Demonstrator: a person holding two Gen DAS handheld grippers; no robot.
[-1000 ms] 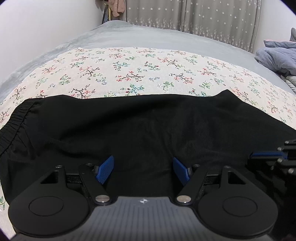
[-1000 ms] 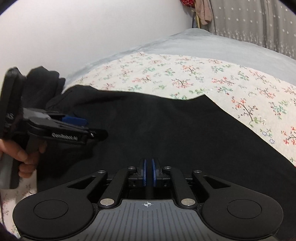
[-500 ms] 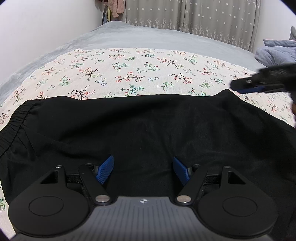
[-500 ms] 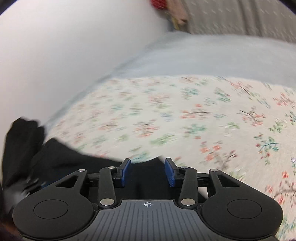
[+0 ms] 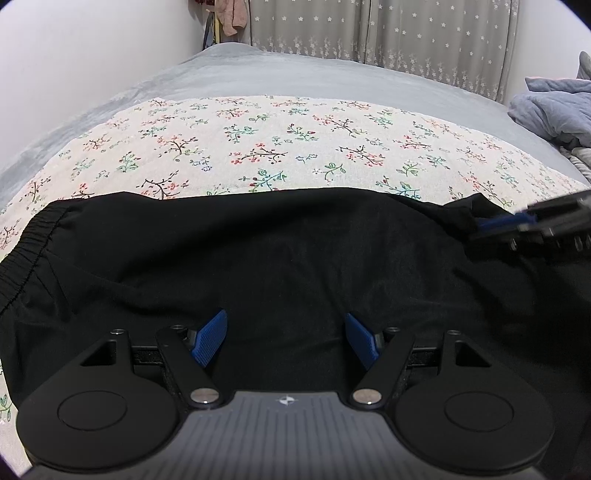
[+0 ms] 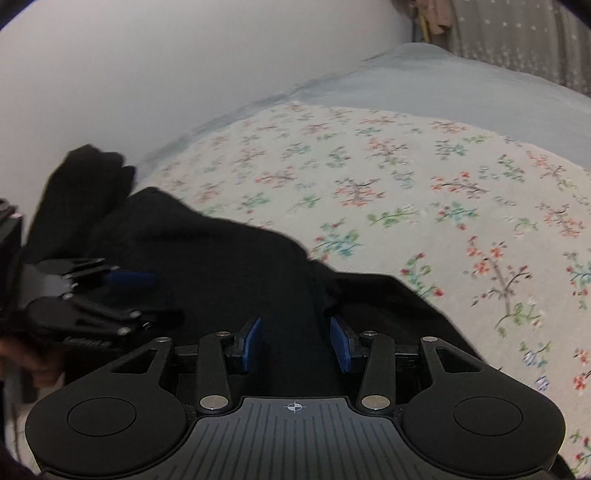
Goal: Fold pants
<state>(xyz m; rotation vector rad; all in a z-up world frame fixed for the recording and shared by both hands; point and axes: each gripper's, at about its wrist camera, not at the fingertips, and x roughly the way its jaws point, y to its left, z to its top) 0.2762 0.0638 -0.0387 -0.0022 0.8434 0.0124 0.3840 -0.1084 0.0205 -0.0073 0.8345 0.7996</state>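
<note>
Black pants (image 5: 295,251) lie flat across a floral sheet, with the elastic waistband (image 5: 26,251) at the left in the left wrist view. My left gripper (image 5: 286,339) hovers open over the near middle of the fabric, with nothing between its pads. My right gripper (image 6: 295,343) stands open just above the pants (image 6: 221,266) at their far edge, where a raised fold runs up between the blue pads without being pinched. In the left wrist view the right gripper (image 5: 480,230) comes in from the right beside the far right corner. The left gripper (image 6: 155,295) shows at the left of the right wrist view.
The floral sheet (image 5: 295,147) covers a bed with a grey spread (image 5: 295,77) beyond it. A white wall (image 5: 92,55) runs along the left, and curtains (image 5: 406,33) hang behind. A crumpled blue-grey blanket (image 5: 554,107) lies at the far right. A hand (image 6: 22,354) grips the left tool.
The right gripper went from shut to open and travelled from the near right side of the pants to their far right corner. The left gripper and the pants' left part stayed put.
</note>
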